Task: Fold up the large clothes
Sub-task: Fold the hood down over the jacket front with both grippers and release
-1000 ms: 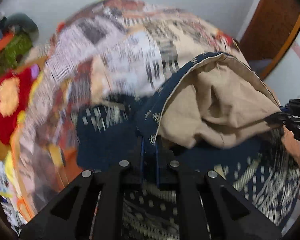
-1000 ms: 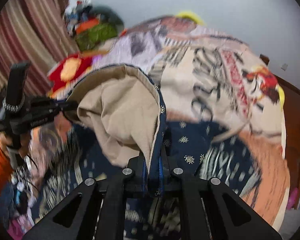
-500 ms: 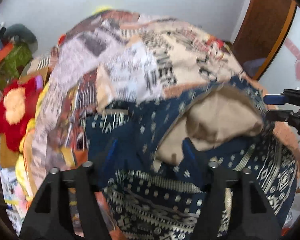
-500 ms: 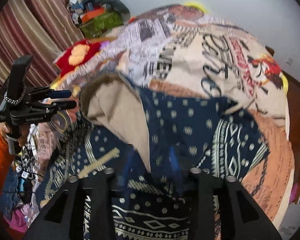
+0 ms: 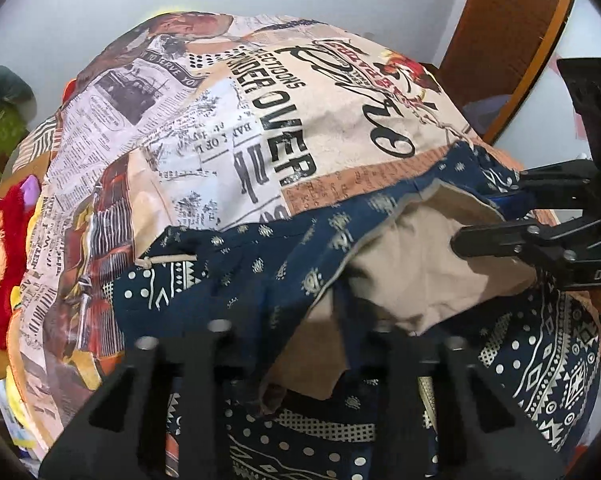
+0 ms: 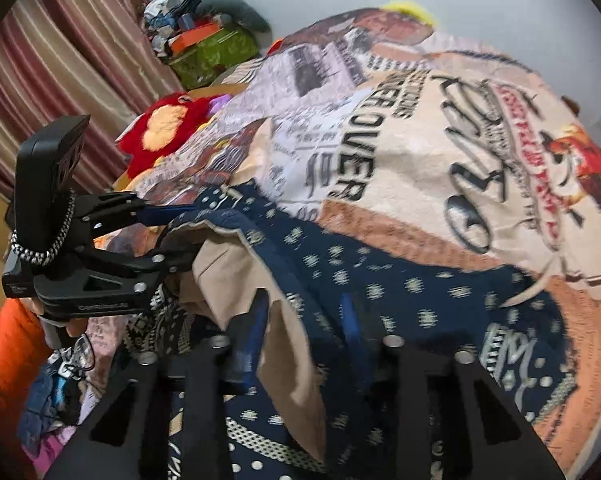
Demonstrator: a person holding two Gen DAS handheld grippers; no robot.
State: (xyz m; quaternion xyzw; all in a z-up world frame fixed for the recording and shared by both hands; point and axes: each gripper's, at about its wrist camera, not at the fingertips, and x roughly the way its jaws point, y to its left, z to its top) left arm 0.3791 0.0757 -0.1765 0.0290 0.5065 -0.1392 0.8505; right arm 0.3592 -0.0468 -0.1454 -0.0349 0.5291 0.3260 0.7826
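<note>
Navy patterned garment [image 5: 260, 256] heaped on bed [image 5: 228, 128], tan lining up, 5 o'clock from newsprint bedspread — left gripper [image 5: 300, 344], right gripper [image 6: 304, 332]: jaws just closing, fabric between, grip unclear.

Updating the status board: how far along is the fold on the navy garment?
Done: one side is turned over, beige lining up. In hand: left gripper and right gripper have just been closing, jaws apart, edge of the garment between them. Left: garment is bunched on the blanket; no neat fold.
</note>
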